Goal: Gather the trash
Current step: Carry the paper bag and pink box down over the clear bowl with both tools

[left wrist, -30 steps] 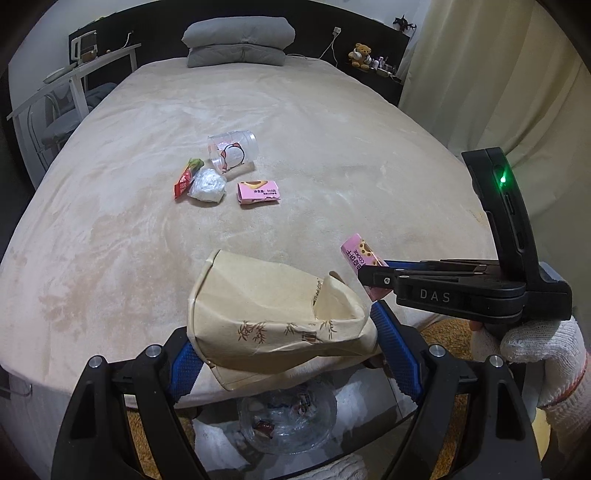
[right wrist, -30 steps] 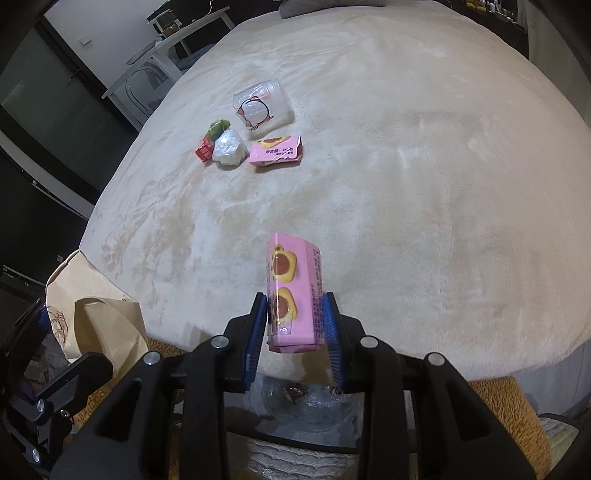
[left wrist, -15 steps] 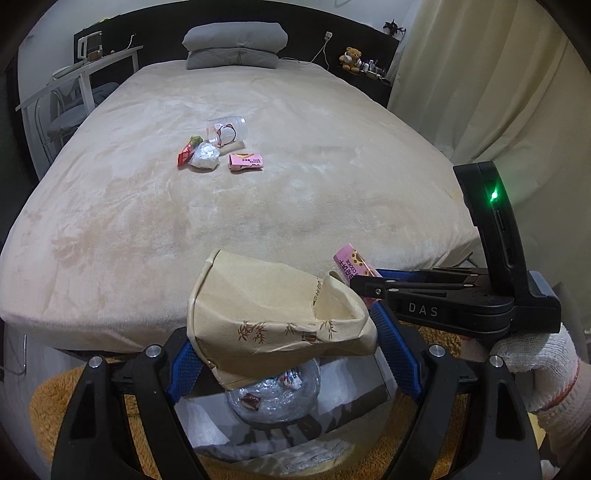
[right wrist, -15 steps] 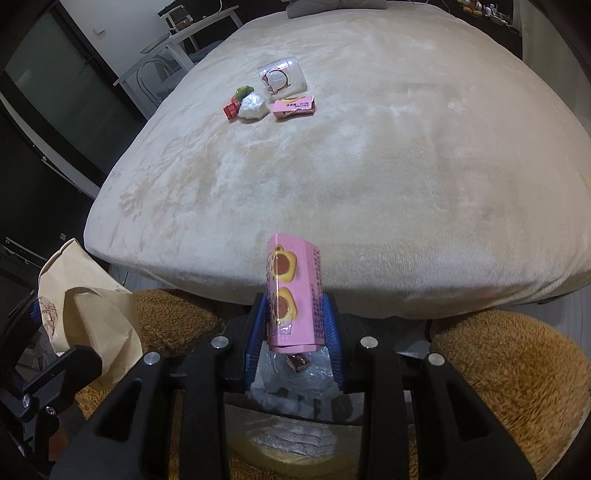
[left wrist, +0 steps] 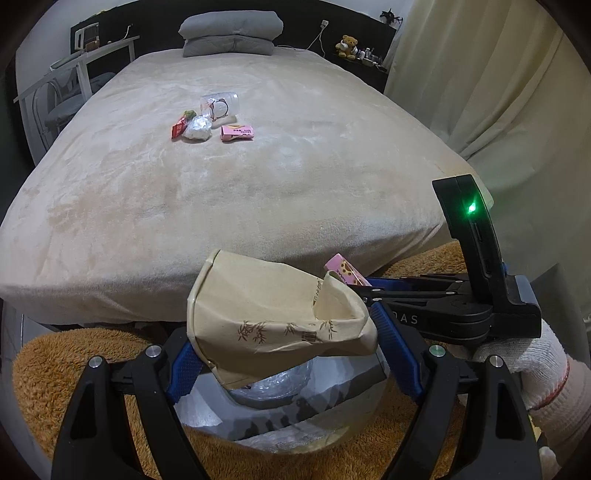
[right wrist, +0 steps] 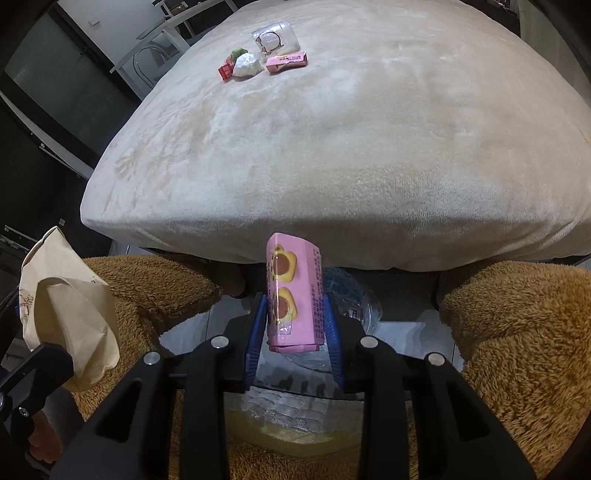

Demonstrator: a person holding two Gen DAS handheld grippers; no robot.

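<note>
While the left hand-held gripper point(left wrist: 284, 354) is spreading wide, holding the bag point(left wrist: 273, 325), the right hand-held gripper point(right wrist: 295, 325) is clamping the wrapper point(right wrist: 293, 295); next it probably calls for dropping that into the bag.

A wide beige-covered bed point(left wrist: 258, 177) was flanked by pale curtains point(left wrist: 491, 85) and a white desk point(left wrist: 85, 55); grey pillows point(left wrist: 231, 33) were stacked against the dark headboard.

Right gripper point(right wrist: 293, 325) clamped on upright pink snack box point(right wrist: 293, 291), brown paper bag point(right wrist: 66, 306) at left, clear cup point(right wrist: 275, 38), wrappers and crumpled tissue point(right wrist: 246, 64) near bed's point(right wrist: 369, 147) far-left edge
</note>
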